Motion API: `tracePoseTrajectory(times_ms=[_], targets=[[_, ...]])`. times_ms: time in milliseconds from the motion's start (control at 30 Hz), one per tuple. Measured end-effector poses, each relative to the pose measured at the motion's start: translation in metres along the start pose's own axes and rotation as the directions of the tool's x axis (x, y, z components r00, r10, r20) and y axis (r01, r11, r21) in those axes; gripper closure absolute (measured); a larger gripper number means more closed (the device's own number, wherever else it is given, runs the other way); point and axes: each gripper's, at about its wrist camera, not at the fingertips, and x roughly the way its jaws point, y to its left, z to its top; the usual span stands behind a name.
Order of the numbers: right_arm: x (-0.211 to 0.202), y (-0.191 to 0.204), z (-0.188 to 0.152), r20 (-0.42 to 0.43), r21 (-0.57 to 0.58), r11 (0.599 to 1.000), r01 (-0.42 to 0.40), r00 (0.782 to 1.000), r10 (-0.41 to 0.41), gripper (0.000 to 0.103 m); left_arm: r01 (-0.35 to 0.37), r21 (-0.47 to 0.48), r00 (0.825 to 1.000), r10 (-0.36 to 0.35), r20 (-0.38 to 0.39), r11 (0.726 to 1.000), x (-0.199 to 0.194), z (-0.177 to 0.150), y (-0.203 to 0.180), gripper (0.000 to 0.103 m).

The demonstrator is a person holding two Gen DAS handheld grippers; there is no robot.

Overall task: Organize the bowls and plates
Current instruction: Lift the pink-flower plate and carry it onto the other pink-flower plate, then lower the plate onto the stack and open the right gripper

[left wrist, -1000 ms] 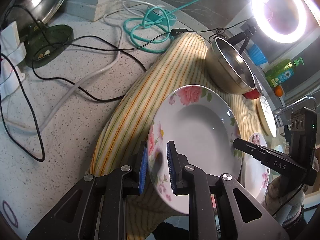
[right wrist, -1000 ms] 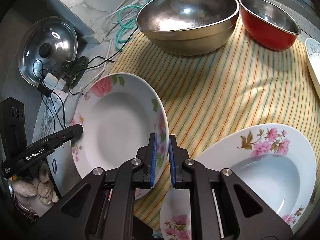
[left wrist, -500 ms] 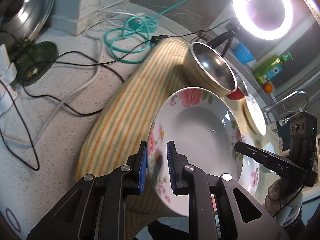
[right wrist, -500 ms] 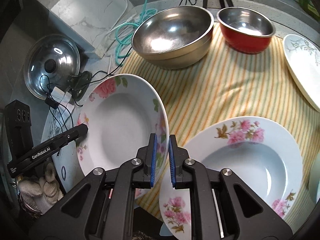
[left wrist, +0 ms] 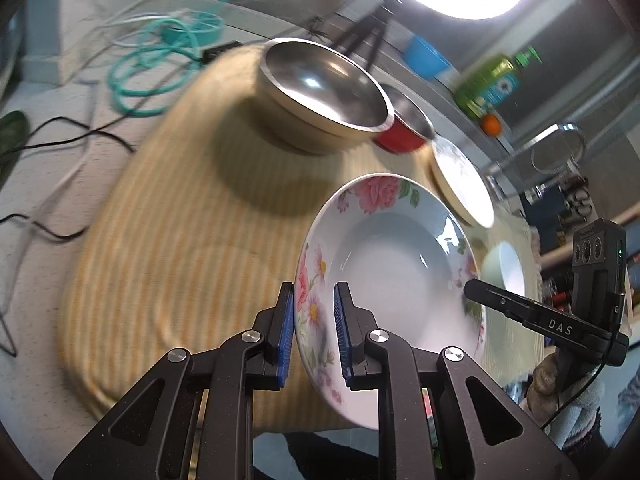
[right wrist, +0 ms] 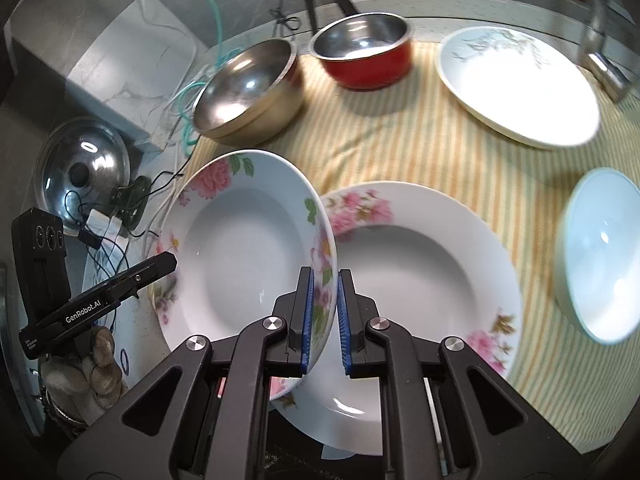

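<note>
Plates (right wrist: 516, 84): three; bowls (right wrist: 248, 92): three.

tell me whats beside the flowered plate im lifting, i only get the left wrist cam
observer: a second flowered plate lies flat on the striped cloth, just right of the held plate, whose edge overlaps it in the right wrist view.
operator: are the right tongs really on the rim
observer: yes, the right tongs are shut on the held plate's right rim, with a blue pad on each face.
operator: anything off the cloth on the far left
observer: a glass pot lid sits left of the cloth, by the black cables.
</note>
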Motion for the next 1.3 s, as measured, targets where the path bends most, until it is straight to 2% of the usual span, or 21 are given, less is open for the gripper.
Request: tracePoseTrajectory(times_ms=[300, 667, 1300], targets=[[-0.02, -0.045, -0.021, 0.013, 0.096, 0.994, 0.055, 0.998, -0.057, 0.091, 0.048, 0.078, 0.997, -0.043, -0.065, 0.996, 0.025, -0.003, -0.036, 0.086], [-0.026, -0.076, -0.037, 0.01, 0.16, 0.982, 0.096, 0.995, -0.099, 0.091, 0.055, 0.136, 0.992, -0.038, -0.124, 0.989, 0.049, -0.012, -0.059, 0.086], [-0.022, -0.081, -0.04, 0.001, 0.144, 0.982, 0.119, 0.993, -0.121, 0.089, 0.028, 0.169, 0.99, -0.003, -0.144, 0.985, 0.059, -0.015, -0.07, 0.086]])
